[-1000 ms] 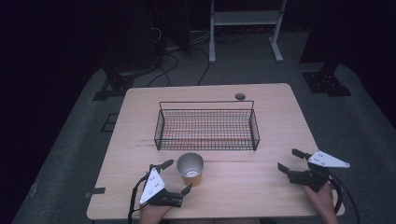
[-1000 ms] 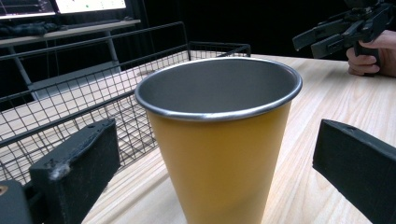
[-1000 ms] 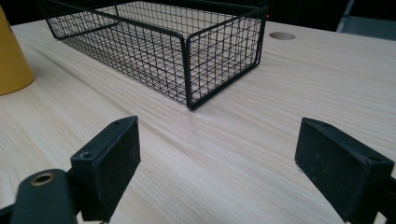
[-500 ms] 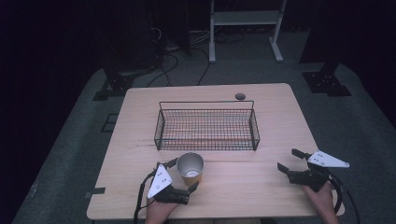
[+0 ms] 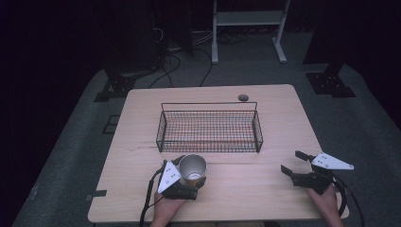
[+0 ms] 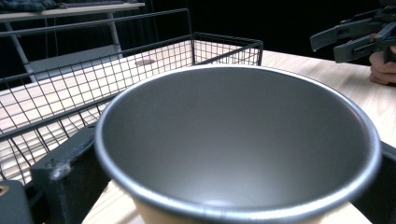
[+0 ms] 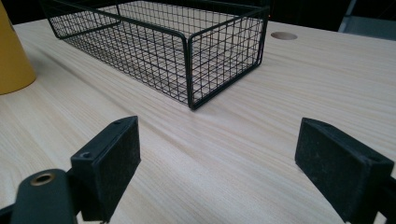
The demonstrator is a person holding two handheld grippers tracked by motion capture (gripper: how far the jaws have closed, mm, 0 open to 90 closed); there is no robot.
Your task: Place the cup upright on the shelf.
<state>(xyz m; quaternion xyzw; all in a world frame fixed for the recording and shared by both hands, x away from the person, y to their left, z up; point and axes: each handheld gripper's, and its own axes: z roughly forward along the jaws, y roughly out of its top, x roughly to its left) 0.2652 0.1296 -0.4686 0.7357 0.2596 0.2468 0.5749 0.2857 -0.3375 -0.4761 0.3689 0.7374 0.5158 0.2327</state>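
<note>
The left gripper (image 5: pixel 189 182) has slid in and now clamps the cup (image 5: pixel 193 168), ready to lift toward the basket (image 5: pixel 210 147); the right gripper (image 5: pixel 295 165) waits, jaws apart.

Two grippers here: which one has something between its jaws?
The left gripper: its jaws sit on either side of the yellow cup, near the wire basket. The right gripper is open with only bare table between its jaws.
</note>
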